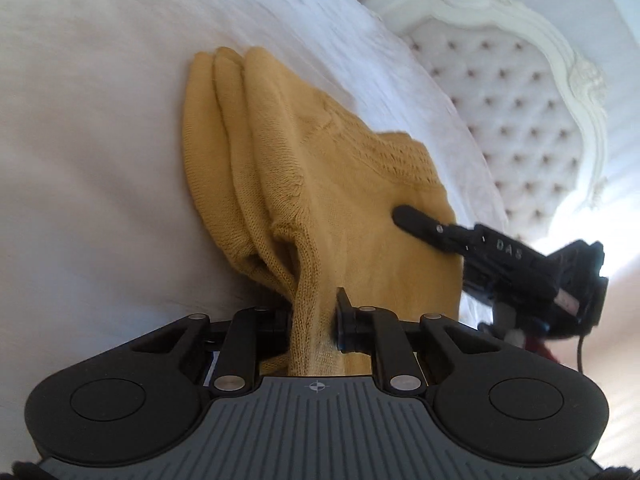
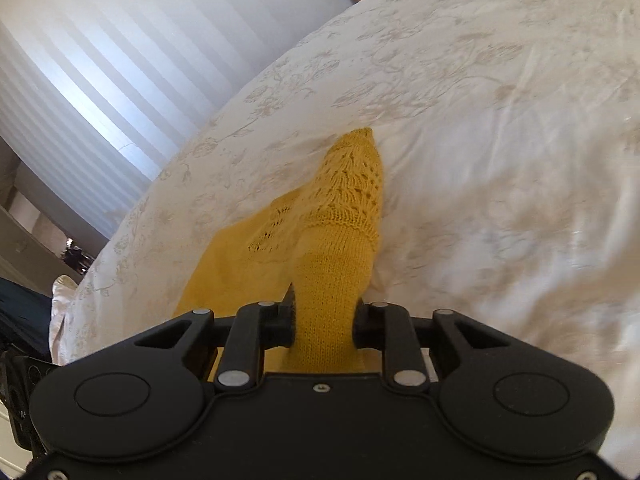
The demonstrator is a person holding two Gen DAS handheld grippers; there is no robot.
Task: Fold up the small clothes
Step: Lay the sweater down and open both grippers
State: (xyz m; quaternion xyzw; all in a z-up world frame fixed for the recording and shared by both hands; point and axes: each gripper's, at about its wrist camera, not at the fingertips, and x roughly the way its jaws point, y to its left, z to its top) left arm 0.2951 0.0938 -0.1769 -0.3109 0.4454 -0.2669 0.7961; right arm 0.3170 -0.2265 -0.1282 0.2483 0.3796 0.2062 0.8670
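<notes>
Left wrist view, from the left: white bedspread [image 1: 100, 140] filled the nine o'clock side. The yellow knitted garment [image 1: 320, 168] lay across the middle, three rounded folds fanned toward eleven o'clock, a lace-pattern band toward one o'clock. At six o'clock the left gripper [image 1: 314, 320] pinched a bunched edge of the knit, jaws pressed onto the fabric. At three o'clock the right gripper [image 1: 416, 220] reached in over the garment (its jaws could not be read from that angle). A tufted white headboard [image 1: 512, 112] stood at two o'clock.

Right wrist view: striped blinds [image 2: 80, 80] at ten o'clock, the bedspread [image 2: 480, 120] floral-patterned toward two o'clock. The right gripper [image 2: 324, 320] pinched a gathered strip of the garment [image 2: 344, 200], which ran up toward twelve o'clock.
</notes>
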